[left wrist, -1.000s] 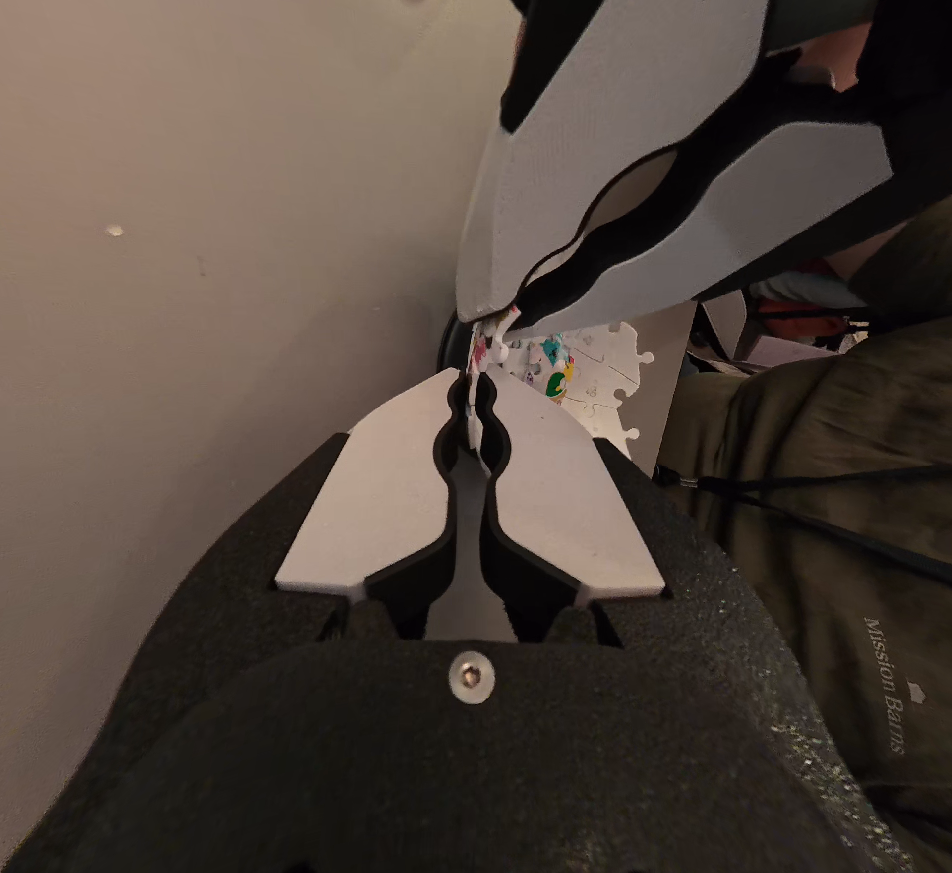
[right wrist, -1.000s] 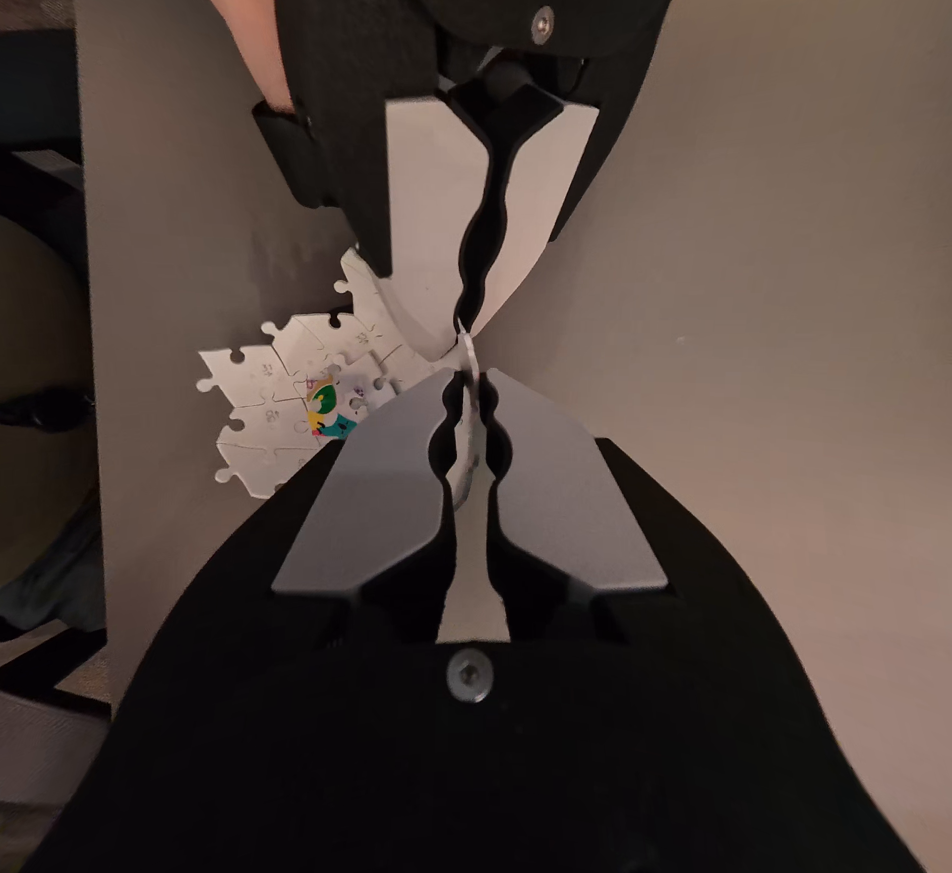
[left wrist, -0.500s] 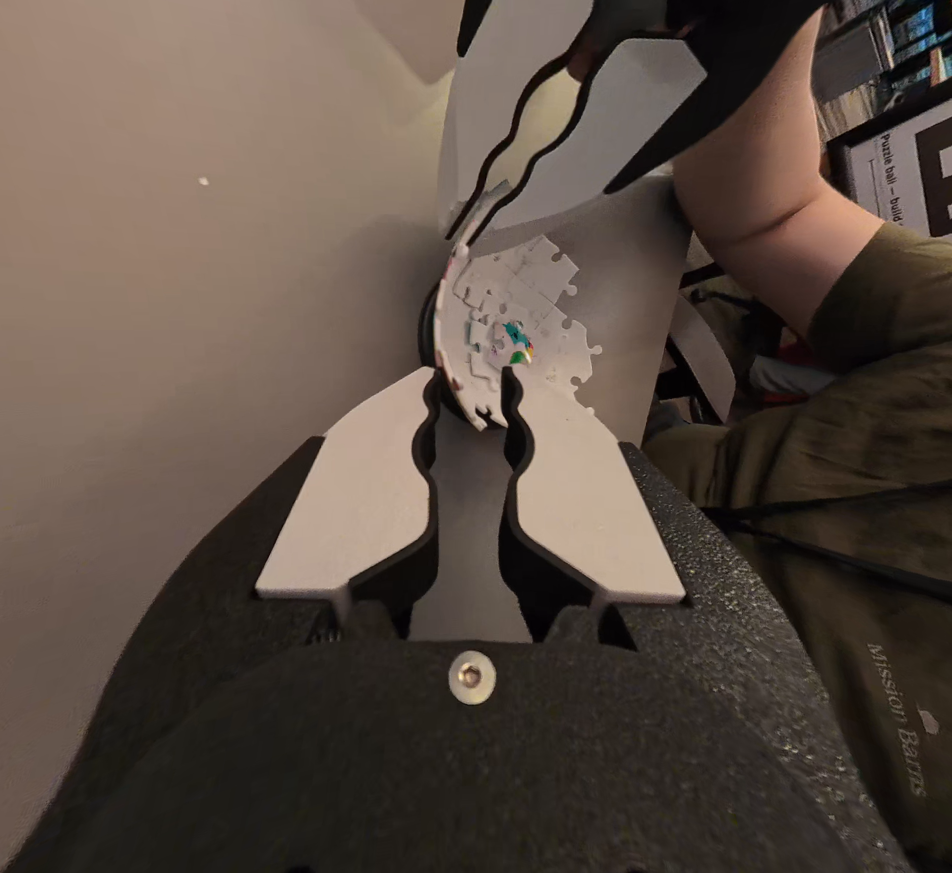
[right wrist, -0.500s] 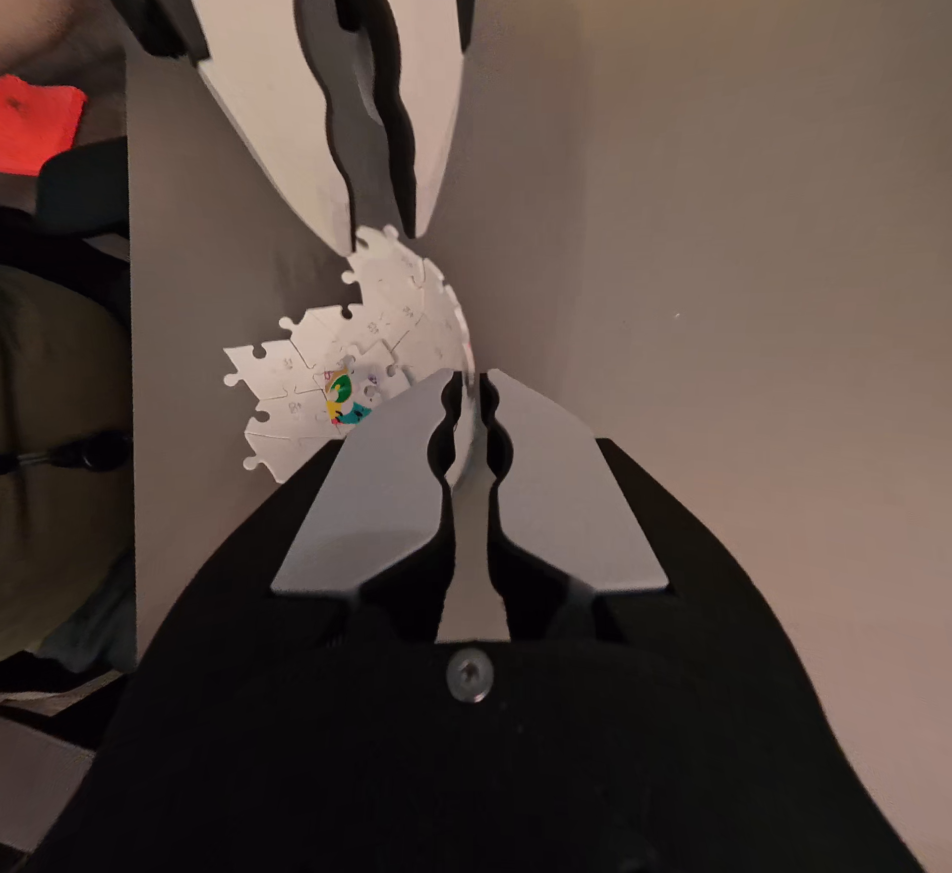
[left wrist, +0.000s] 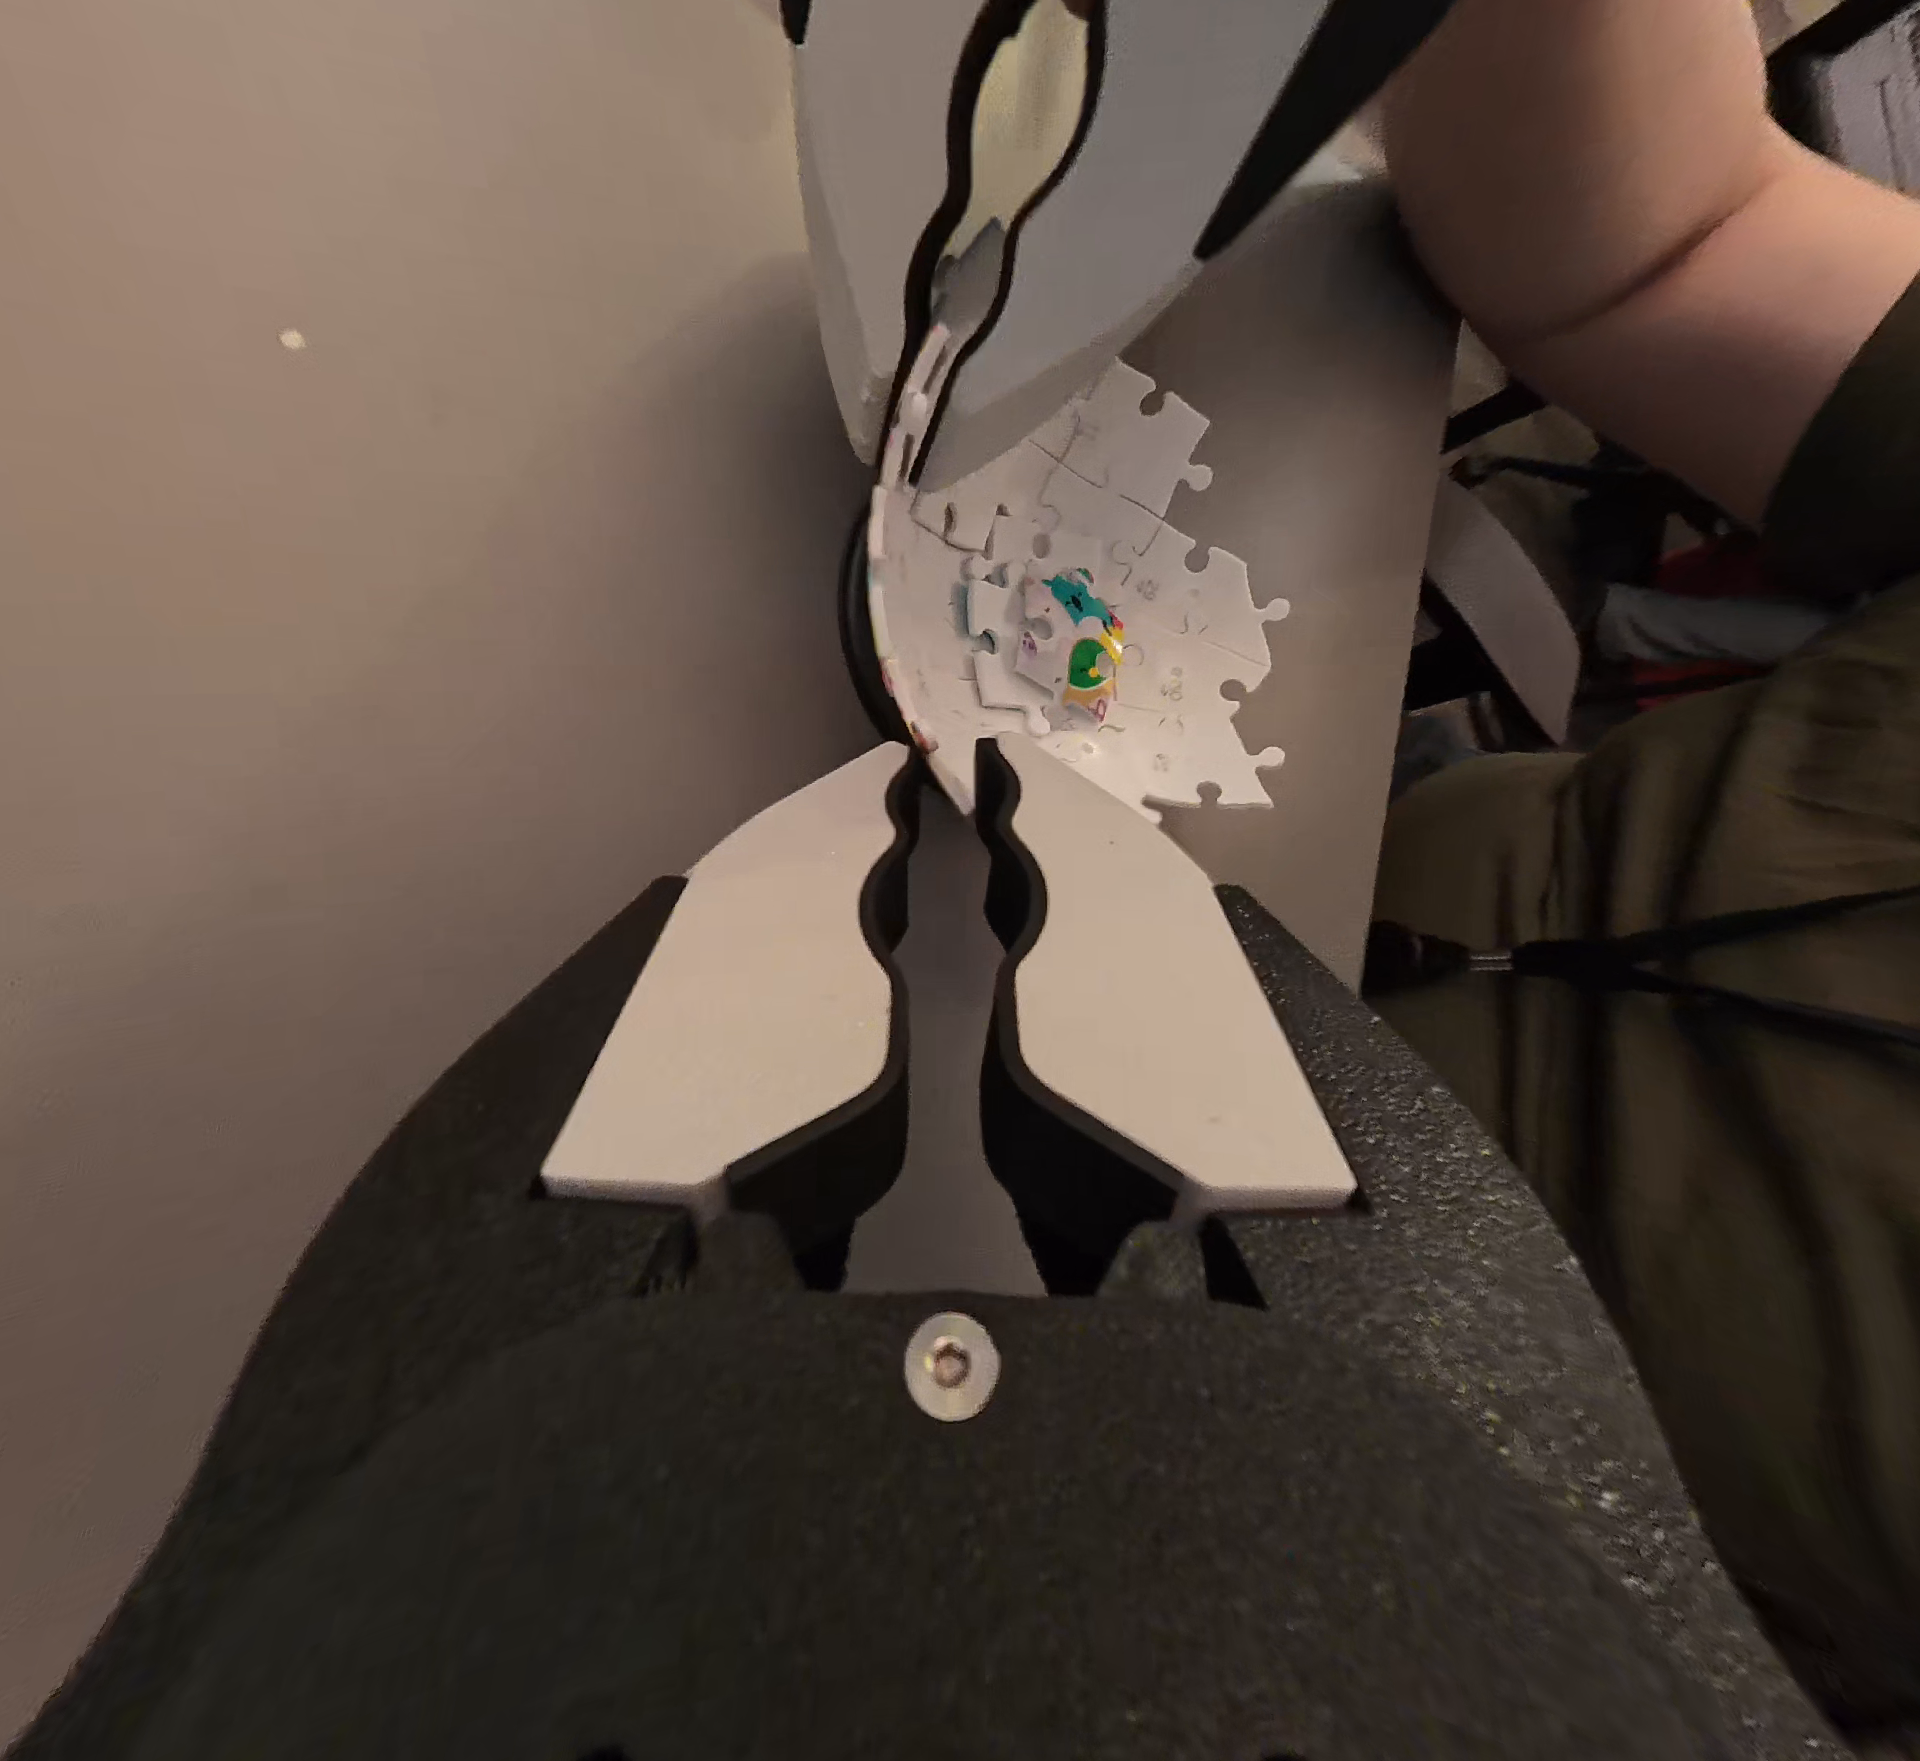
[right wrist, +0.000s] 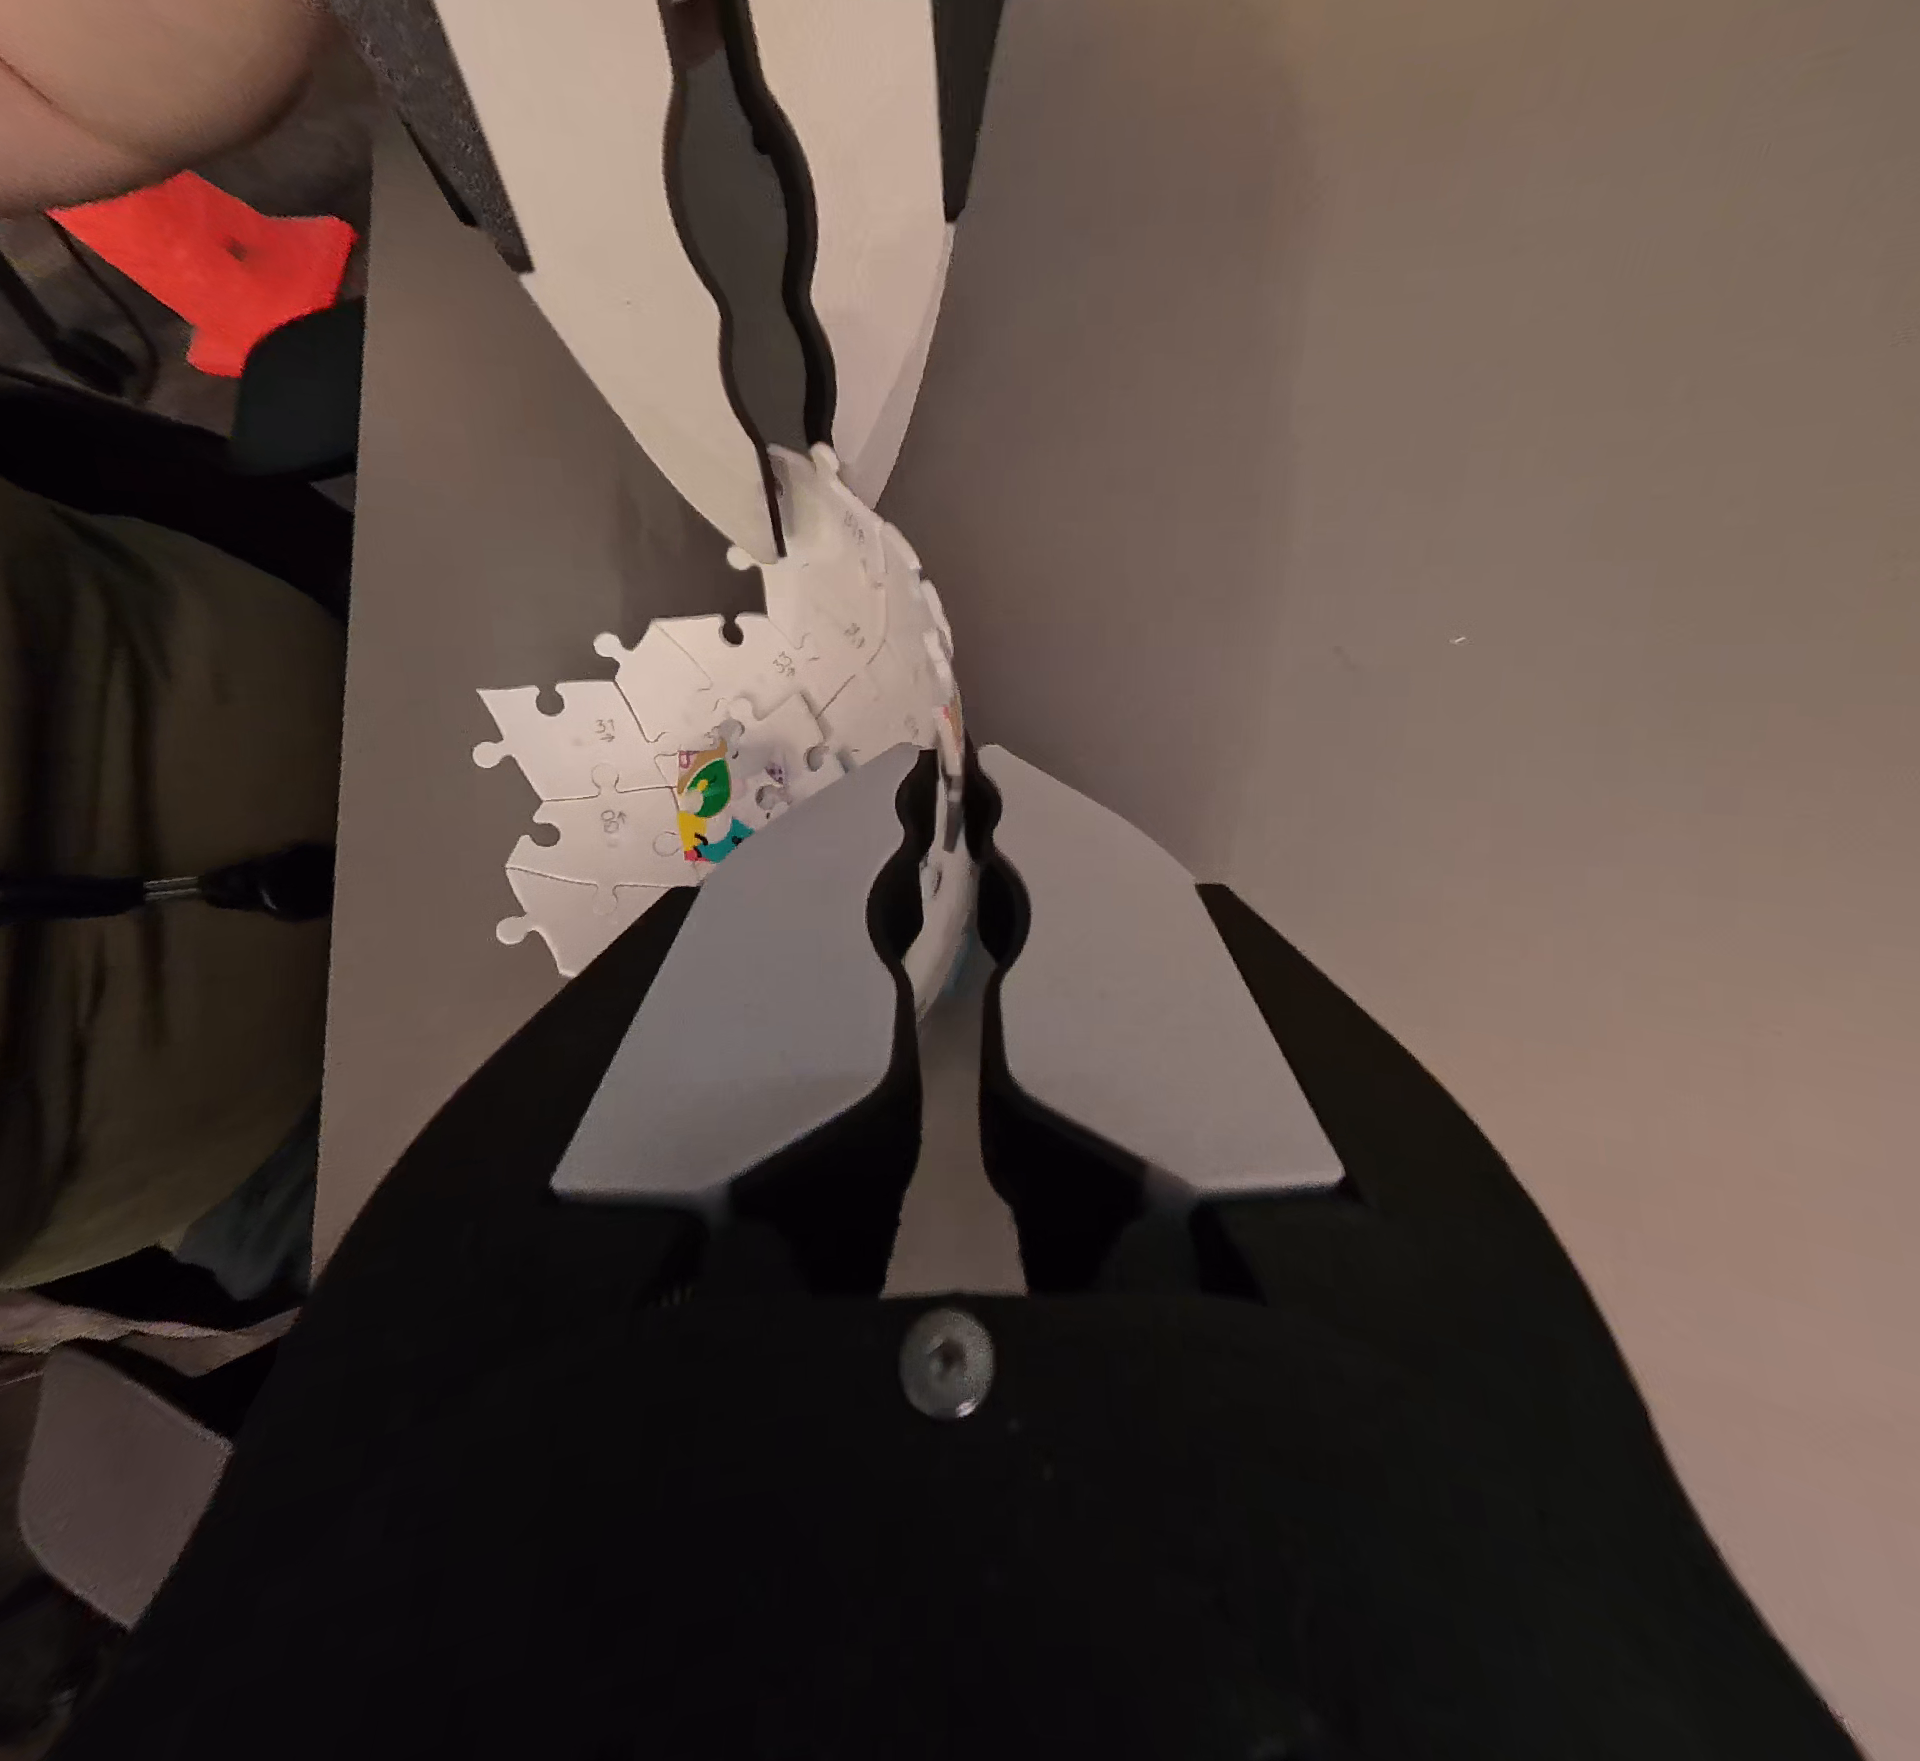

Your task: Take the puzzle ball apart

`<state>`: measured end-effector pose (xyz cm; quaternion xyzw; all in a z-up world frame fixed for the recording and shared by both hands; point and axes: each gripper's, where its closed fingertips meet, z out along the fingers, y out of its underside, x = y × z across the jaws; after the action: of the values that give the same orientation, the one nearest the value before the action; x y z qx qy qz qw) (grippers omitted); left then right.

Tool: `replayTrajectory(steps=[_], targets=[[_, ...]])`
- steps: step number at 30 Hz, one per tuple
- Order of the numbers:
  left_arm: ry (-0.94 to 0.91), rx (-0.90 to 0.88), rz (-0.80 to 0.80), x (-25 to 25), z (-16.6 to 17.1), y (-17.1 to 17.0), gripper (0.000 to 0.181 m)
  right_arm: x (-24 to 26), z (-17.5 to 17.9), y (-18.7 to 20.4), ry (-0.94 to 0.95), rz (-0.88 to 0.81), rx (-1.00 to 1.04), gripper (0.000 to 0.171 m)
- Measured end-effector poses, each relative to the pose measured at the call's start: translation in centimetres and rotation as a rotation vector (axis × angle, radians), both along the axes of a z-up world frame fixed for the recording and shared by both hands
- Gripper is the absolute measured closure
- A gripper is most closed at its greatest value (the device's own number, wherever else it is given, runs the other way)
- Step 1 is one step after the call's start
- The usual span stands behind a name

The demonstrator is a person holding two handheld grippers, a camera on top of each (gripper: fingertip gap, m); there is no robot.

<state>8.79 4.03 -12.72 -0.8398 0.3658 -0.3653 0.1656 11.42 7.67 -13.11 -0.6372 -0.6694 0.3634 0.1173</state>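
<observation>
Between your two claws sits the puzzle ball [left wrist: 1101,631] shell (white inside). Your right gripper [right wrist: 940,766] pinches its rim; your left gripper [left wrist: 945,761] is slightly parted around the opposite edge.

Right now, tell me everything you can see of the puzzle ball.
The white curved jigsaw-piece puzzle ball is only a partial open shell, like a shallow bowl, with knobbed, jagged edges. Its inside looks matt white with small printed marks; loose colourful pieces lie in its hollow. It looks like thin stiff plastic or card. The right hand-held gripper is shut on one rim; the left hand-held gripper sits at the opposite rim, jaws slightly apart.
</observation>
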Motion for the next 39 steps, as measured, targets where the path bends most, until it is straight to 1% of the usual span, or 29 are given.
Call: replayTrajectory(steps=[6,7,10,11,14,17,20,22,23,25,26,29,36,39], targets=[[0.013,0.073,-0.046,0.0,0.0,0.1,0.171,0.2,0.1,0.2,0.002,0.002,-0.029,0.167],[0.014,0.064,-0.042,0.0,0.0,0.1,0.171,0.1,0.1,0.1,0.003,0.003,-0.02,0.167],[-0.015,-0.05,-0.002,0.1,0.1,0.2,0.168,0.0,0.1,0.1,0.0,0.002,0.012,0.167],[-0.02,-0.068,0.01,0.2,0.0,0.4,0.165,-0.1,0.1,0.1,0.001,0.0,0.017,0.165],[-0.001,-0.065,0.012,0.4,-0.3,0.9,0.174,-0.1,0.9,-0.4,0.019,0.049,0.065,0.154],[0.08,0.01,-0.029,0.5,-0.7,1.2,0.176,-1.1,2.3,-0.3,0.102,0.135,0.158,0.149],[0.118,0.052,-0.058,1.0,-0.3,1.7,0.177,-1.1,1.6,-0.1,0.011,0.183,0.128,0.149],[0.116,0.06,-0.05,1.2,0.1,2.1,0.178,-1.3,1.6,-0.4,0.013,0.197,0.073,0.154],[0.119,0.063,-0.044,1.2,0.1,2.3,0.178,-1.4,1.6,-0.5,0.017,0.191,0.036,0.158],[0.101,0.063,-0.037,1.3,0.3,2.5,0.178,-1.1,1.1,-0.3,-0.034,0.155,-0.018,0.16],[0.099,0.063,-0.031,1.2,0.2,2.7,0.178,-1.0,0.7,0.1,-0.063,0.123,-0.022,0.163],[0.093,0.061,-0.023,1.3,0.0,2.7,0.178,-0.7,0.3,0.2,-0.099,0.098,-0.022,0.167],[0.141,0.141,-0.06,1.3,0.0,2.7,0.178,-0.6,0.3,0.2,-0.149,0.072,-0.02,0.168],[0.115,0.16,-0.087,1.7,0.6,2.4,0.178,-0.4,0.1,0.5,-0.162,0.068,-0.022,0.168]])
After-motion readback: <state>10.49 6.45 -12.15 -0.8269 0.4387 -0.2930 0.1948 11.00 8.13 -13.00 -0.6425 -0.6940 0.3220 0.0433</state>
